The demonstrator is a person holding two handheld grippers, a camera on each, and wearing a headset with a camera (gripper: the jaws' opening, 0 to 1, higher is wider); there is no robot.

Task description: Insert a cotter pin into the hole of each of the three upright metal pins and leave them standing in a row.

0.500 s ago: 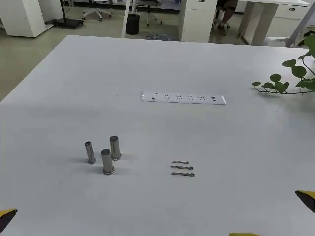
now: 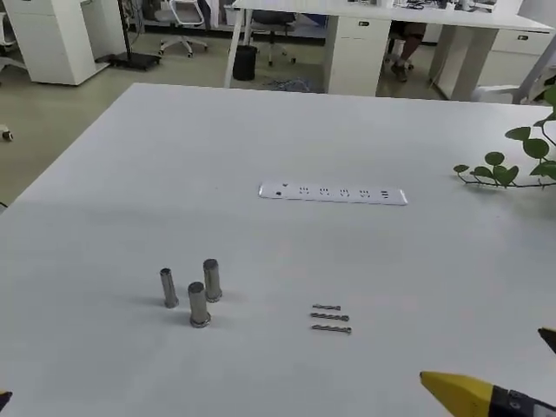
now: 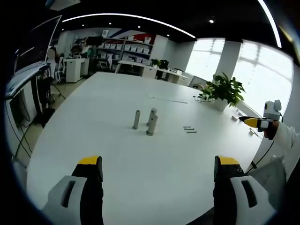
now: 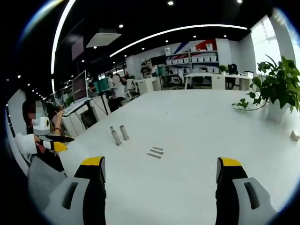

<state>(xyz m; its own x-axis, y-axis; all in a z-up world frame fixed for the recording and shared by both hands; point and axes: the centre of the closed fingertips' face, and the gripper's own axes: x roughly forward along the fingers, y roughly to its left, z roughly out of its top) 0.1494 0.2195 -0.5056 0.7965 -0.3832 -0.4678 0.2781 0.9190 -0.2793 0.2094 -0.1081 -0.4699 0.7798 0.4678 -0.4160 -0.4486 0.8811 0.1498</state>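
Right tongs [image 4: 161, 164] have crept in over the white bench's [image 2: 104, 200] near right edge; both pairs, left tongs [image 3: 157, 161] too, gape empty. Three thin steel cotter pins [image 2: 330, 317] lie parallel nearby, laid for picking; three upright grey metal pins [image 2: 193, 294] cluster leftward, unpinned. Beyond, white power strip [image 2: 333, 193].

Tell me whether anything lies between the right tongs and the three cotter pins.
Nothing visible does. In the right gripper view the open right tongs face the cotter pins across bare table; the upright metal pins stand off to the left of that path.
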